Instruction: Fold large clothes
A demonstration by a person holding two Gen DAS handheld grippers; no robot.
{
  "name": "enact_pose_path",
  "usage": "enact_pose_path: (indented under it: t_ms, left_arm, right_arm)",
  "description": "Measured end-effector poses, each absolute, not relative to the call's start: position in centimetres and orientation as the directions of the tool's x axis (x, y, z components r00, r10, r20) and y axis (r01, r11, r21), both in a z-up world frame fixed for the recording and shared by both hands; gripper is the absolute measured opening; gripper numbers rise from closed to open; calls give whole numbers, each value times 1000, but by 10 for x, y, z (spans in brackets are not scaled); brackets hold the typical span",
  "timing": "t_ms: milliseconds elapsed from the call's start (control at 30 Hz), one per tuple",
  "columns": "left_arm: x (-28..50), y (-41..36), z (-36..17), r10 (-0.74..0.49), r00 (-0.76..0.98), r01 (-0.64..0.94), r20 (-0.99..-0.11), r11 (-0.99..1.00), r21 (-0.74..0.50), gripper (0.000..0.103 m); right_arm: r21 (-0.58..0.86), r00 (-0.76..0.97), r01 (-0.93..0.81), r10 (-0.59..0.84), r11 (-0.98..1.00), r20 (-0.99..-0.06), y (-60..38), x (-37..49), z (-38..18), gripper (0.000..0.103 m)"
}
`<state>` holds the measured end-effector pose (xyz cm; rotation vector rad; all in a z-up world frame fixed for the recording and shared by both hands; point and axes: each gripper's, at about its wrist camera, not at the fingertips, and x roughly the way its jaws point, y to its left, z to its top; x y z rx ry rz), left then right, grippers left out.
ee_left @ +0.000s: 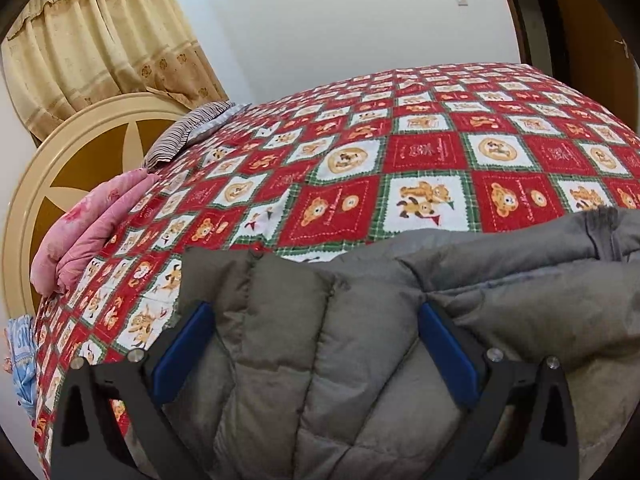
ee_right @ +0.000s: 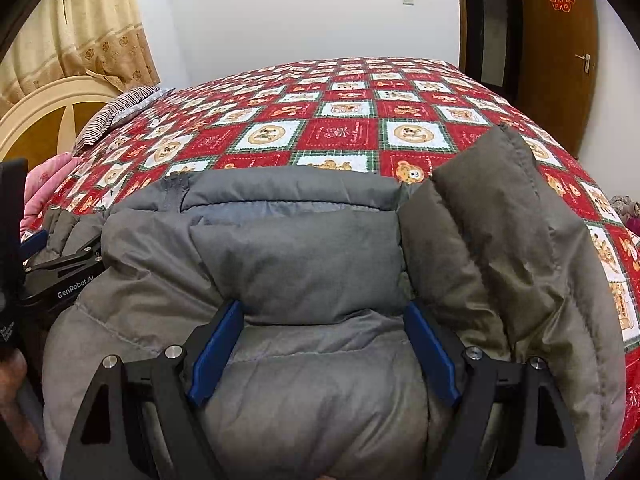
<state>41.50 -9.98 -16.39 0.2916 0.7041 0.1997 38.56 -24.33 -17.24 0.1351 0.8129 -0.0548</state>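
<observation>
One grey puffer jacket (ee_right: 304,264) is counted, spread under both tools on one bear-print bedspread (ee_left: 400,152). Two grippers: left gripper (ee_left: 316,320), right gripper (ee_right: 324,316). Far left of the tools: one striped pillow (ee_left: 188,132), one pink quilt (ee_left: 92,224), one curtain (ee_left: 100,44); far right, one door (ee_right: 560,56).

Grey quilted jacket (ee_right: 304,264); red-white-green teddy-bear check bedspread (ee_left: 420,152); blue fingers (ee_right: 218,354); pink quilt (ee_left: 92,224); beige curtain (ee_left: 100,48).

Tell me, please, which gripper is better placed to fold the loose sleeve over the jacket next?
Probably the right gripper. The sleeve lies just beside its right finger, while the left gripper sits open over the gray puffer jacket at the far side.
</observation>
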Motion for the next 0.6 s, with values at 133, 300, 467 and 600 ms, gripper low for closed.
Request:
enact_pose_path:
  t_ms: [133,300,467,600]
  left_arm:
    - [416,-101,-166,285,743,-82,-606,937,339,103]
    - [416,-101,-168,284,740,-81,-610,937,339,103]
    - [417,-100,-171,280,737,-80,-615,940,332,103]
    - [417,-100,-172,283,735,-80,-617,938,336,103]
  right_arm:
    - [89,676,105,-6,990,-737,-243,388,-175,84]
    - [78,663,108,-13,991,-748,-241,392,-177,84]
    - [56,653,113,-32,992,-757,-239,393,-180,84]
    - [38,646,118,-48,992,-762,-237,395,-181,84]
